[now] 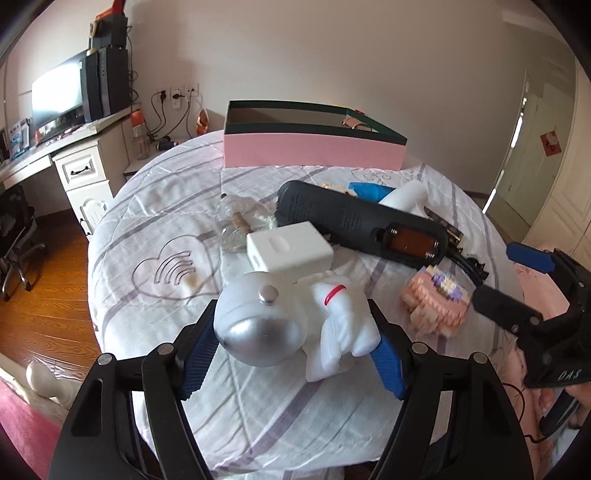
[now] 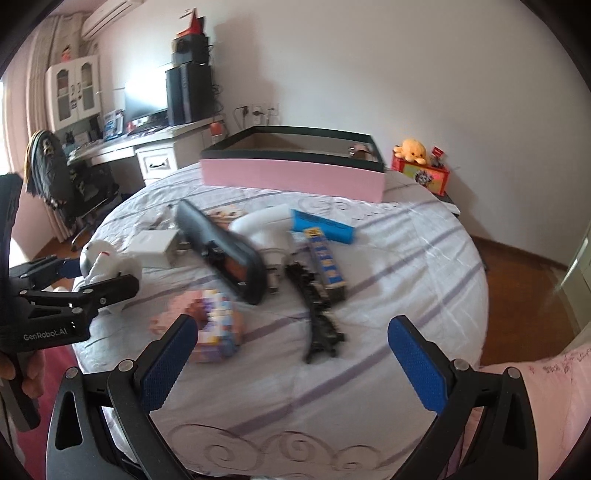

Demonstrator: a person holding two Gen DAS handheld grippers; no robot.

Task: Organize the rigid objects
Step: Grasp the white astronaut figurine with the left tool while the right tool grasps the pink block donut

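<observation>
A plain off-white wall (image 1: pixel 332 55) is seen behind the bed (image 2: pixel 388 258), which is covered by a white quilted bedspread with grey stripes. The floor (image 1: pixel 48 288) is laid with glossy orange-brown wood boards. A cream desk with a drawer unit (image 1: pixel 83 170) is set along the left wall, and a bright flat monitor (image 1: pixel 55 92) and a tall black tower case (image 1: pixel 107 81) are carried on it. White wall sockets with plugged cables (image 1: pixel 177 94) are placed low on the wall. A black swivel chair (image 1: pixel 16 236) is stood by the desk. A white glass-fronted cabinet (image 2: pixel 75 88) and a wall air conditioner (image 2: pixel 110 16) are visible further left. A pale door (image 1: pixel 535 155) is lit by daylight at the right.
</observation>
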